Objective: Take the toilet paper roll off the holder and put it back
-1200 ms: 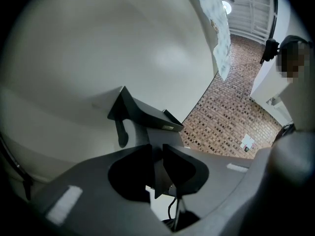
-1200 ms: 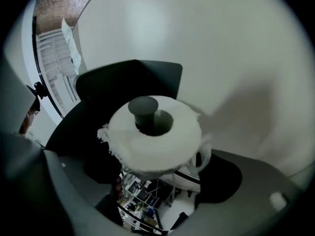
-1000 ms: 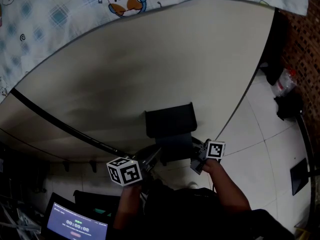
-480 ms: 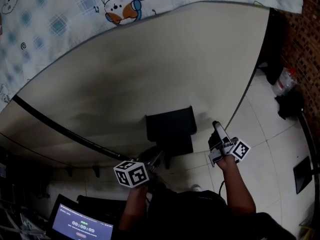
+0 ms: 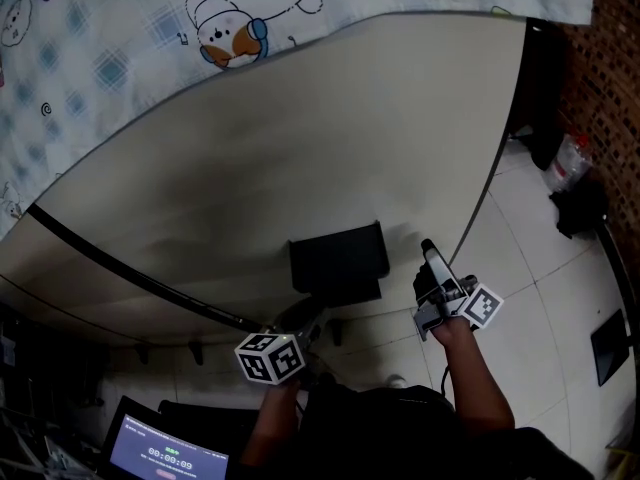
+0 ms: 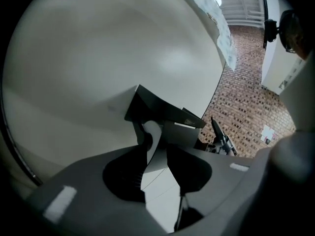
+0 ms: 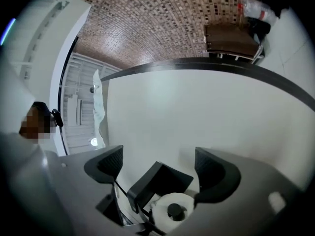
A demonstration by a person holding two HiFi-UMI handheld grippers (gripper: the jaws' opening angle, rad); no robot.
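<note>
A black holder [image 5: 338, 260] is fixed to the pale wall, and the white toilet paper roll [image 7: 172, 208] sits on its spindle under the cover [image 7: 157, 181]. In the left gripper view the roll [image 6: 150, 132] shows just below the holder [image 6: 157, 107]. My left gripper [image 5: 308, 323] points up at the holder from below; its jaws are opening and press on nothing. My right gripper [image 5: 428, 250] stands to the right of the holder, apart from it. Its jaws [image 7: 160, 166] are wide and closing, with nothing between them.
A patterned cloth [image 5: 150, 28] hangs over the top of the wall. A black strip [image 5: 130, 268] runs slantwise across the wall. White floor tiles [image 5: 540, 298] and dark objects [image 5: 575, 208] lie at the right by a brick wall [image 5: 615, 68]. A lit screen [image 5: 165, 456] sits at bottom left.
The right gripper has pulled away from the holder's lower edge to the right and now points up beside it. The left gripper has drawn back a little, downward.
</note>
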